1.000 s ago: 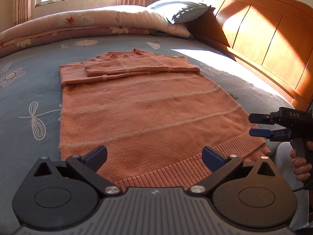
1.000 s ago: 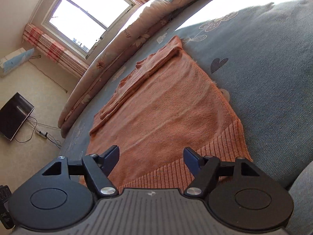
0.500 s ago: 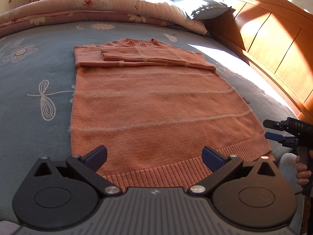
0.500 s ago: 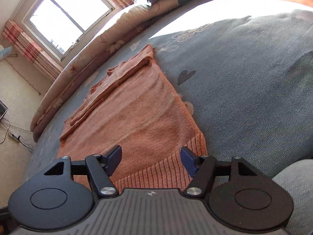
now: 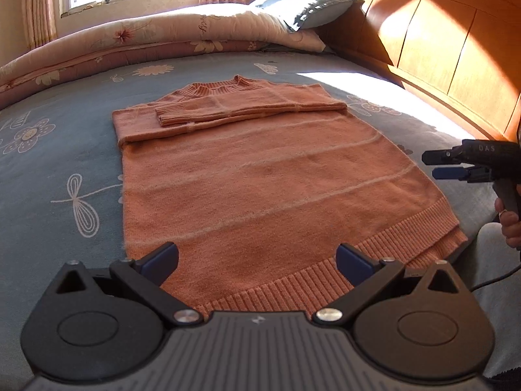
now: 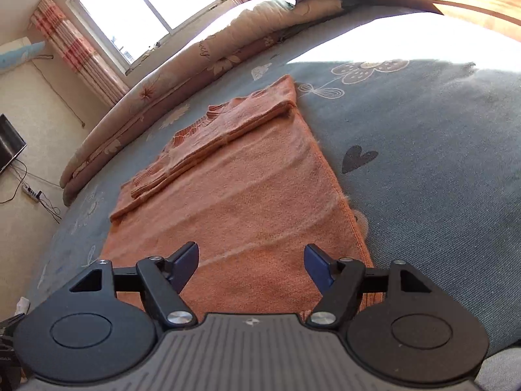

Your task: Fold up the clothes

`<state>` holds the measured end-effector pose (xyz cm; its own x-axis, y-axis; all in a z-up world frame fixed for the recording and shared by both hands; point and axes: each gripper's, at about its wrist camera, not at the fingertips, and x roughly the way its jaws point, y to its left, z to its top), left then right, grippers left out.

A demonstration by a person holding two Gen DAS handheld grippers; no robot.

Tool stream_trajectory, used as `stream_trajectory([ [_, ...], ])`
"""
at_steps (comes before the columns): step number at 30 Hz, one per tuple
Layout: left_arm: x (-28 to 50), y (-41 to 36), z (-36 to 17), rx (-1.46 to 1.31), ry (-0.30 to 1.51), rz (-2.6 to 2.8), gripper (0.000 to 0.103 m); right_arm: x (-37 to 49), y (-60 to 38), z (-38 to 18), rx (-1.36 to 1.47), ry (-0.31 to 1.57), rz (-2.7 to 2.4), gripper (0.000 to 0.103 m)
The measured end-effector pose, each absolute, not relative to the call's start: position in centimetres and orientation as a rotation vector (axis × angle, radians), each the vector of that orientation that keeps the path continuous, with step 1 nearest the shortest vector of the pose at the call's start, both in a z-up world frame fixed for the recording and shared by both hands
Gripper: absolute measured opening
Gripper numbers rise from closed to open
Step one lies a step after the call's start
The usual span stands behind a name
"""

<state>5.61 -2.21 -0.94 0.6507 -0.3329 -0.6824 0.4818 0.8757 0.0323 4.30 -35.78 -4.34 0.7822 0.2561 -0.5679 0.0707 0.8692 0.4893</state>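
Orange sweater (image 5: 260,176), sleeves folded across, flat on bed (image 5: 58,163); left gripper (image 5: 257,260) spread, right gripper (image 6: 250,260) opening, both empty; uneven hem (image 5: 325,273) pickup is judged likely to skew the fold.

White letters "DAS" on the right gripper (image 5: 438,165) body, cursive script on the folded quilt (image 5: 162,36) beyond it, too small to read

Left gripper (image 5: 257,260) angled downward, jaws spread wide, nothing between the pads, right gripper (image 6: 250,262) angled downward, jaws opening, nothing between them, right hand (image 5: 509,220) wrapped around its gripper's handle
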Motion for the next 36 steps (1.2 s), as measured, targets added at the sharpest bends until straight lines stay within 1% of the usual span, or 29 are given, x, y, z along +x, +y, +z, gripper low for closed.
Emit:
stream_trajectory([
  [2, 4.2, -4.2, -1.6, 0.349, 0.685, -0.514, 0.102, 4.3, -33.7, -2.5, 0.373, 0.639, 0.178, 0.079],
  [5, 2.1, -6.5, -2.9, 0.532, 0.630, -0.574, 0.102, 4.5, -30.6, -0.5, 0.167, 0.616, 0.285, 0.085],
  [9, -0.9, -7.1, -4.5, 0.739, 0.542, -0.591, 0.102, 4.7, -28.6, -0.1, 0.056, 0.653, 0.331, 0.085],
  [11, -1.6, -6.1, -4.3, 0.768, 0.522, -0.572, 0.102, 4.4, -28.4, -0.2, 0.030, 0.650, 0.325, 0.085],
  [14, -1.2, -3.2, -3.0, 0.701, 0.540, -0.531, 0.102, 3.9, -28.2, -0.6, 0.036, 0.658, 0.354, 0.085],
  [16, -0.2, -1.1, -1.7, 0.624, 0.567, -0.492, 0.102, 3.8, -27.5, -1.2, 0.042, 0.688, 0.409, 0.080],
  [18, 0.8, 0.4, -0.4, 0.546, 0.578, -0.448, 0.102, 3.8, -26.1, -1.7, 0.029, 0.705, 0.474, 0.067],
  [20, 1.7, 1.6, 0.8, 0.469, 0.585, -0.412, 0.102, 3.7, -24.3, -2.2, -0.009, 0.709, 0.530, 0.061],
  [22, 2.1, 2.0, 1.6, 0.425, 0.581, -0.422, 0.102, 3.5, -22.3, -2.8, -0.070, 0.715, 0.574, 0.058],
  [26, 1.8, 0.7, 1.5, 0.470, 0.571, -0.472, 0.102, 2.8, -19.9, -3.3, -0.171, 0.727, 0.616, 0.057],
  [31, -0.2, -3.9, -2.3, 0.698, 0.581, -0.600, 0.102, 2.5, -19.9, -2.9, -0.204, 0.724, 0.598, 0.058],
  [36, -2.1, -8.1, -6.7, 0.930, 0.548, -0.678, 0.102, 2.5, -21.4, -2.5, -0.205, 0.732, 0.552, 0.061],
])
